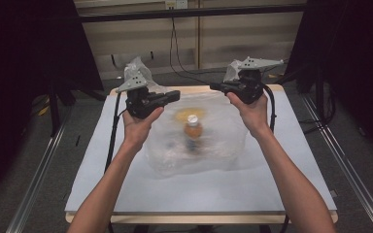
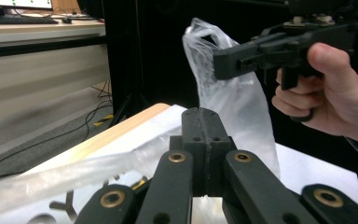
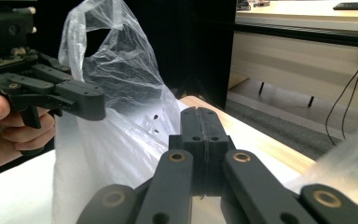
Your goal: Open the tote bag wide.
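Note:
A clear plastic bag (image 1: pixel 209 155) hangs open between my two grippers above the white table (image 1: pixel 199 194). Inside it stands a bottle (image 1: pixel 193 130) with a white cap and orange contents. My left gripper (image 1: pixel 175 95) is held at the bag's left top edge, its jaws pressed together (image 2: pixel 204 115) with plastic stretched to them. At the right top edge is my right gripper (image 1: pixel 214 87), jaws also together (image 3: pixel 204 115). Each gripper view shows the other gripper (image 2: pixel 226 63) (image 3: pixel 93 100) with a bag handle (image 2: pixel 200 35) (image 3: pixel 98 23) looping up by its tip.
The table's wooden edge (image 1: pixel 199 90) runs just behind the bag. Black cables (image 1: pixel 175 48) hang down the back wall. Dark stands (image 1: pixel 53 107) and floor rails (image 1: pixel 39 165) flank the table on both sides.

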